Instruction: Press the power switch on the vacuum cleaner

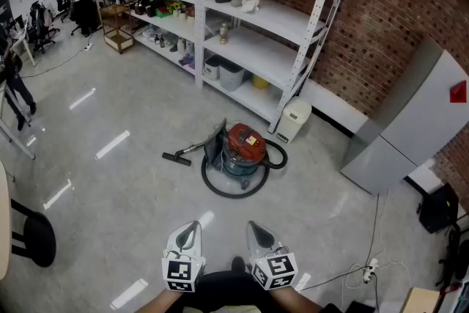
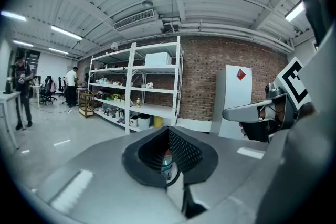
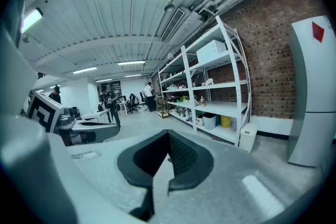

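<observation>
Ahead, vacuum cleaner (image 1: 240,150) beside shelving (image 1: 253,29)

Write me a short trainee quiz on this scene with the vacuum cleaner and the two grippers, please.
1. True or false: the vacuum cleaner stands on the floor, in front of the white shelving.
2. Its lid is: A) yellow, B) red, C) black.
3. Short answer: does the left gripper or the right gripper touch the vacuum cleaner?

Key: 1 true. 2 B. 3 No; both are shut, hold nothing and are well short of it.
</observation>
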Motion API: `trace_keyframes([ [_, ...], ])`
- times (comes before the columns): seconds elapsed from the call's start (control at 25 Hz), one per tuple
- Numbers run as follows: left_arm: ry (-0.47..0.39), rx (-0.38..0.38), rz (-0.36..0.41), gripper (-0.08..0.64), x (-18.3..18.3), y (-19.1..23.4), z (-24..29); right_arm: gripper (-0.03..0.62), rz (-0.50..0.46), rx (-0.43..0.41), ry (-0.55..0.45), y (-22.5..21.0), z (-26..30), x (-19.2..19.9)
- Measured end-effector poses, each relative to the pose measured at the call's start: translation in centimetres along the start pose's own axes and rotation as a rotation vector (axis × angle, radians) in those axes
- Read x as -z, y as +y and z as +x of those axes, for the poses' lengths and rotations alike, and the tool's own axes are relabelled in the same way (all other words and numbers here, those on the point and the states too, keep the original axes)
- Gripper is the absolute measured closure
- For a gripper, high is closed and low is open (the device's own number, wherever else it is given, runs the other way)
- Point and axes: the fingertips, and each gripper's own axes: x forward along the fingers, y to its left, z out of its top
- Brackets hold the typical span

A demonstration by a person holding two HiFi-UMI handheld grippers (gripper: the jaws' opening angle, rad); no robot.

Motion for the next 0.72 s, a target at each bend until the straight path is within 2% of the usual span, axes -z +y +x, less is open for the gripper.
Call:
trace_keyframes([
  [0.72,0.014,-0.016,-0.007,0.545,-0.3,-1.8,2.5,0.601,0.027,-0.025,0.022,-3.5,0.7,0.1],
])
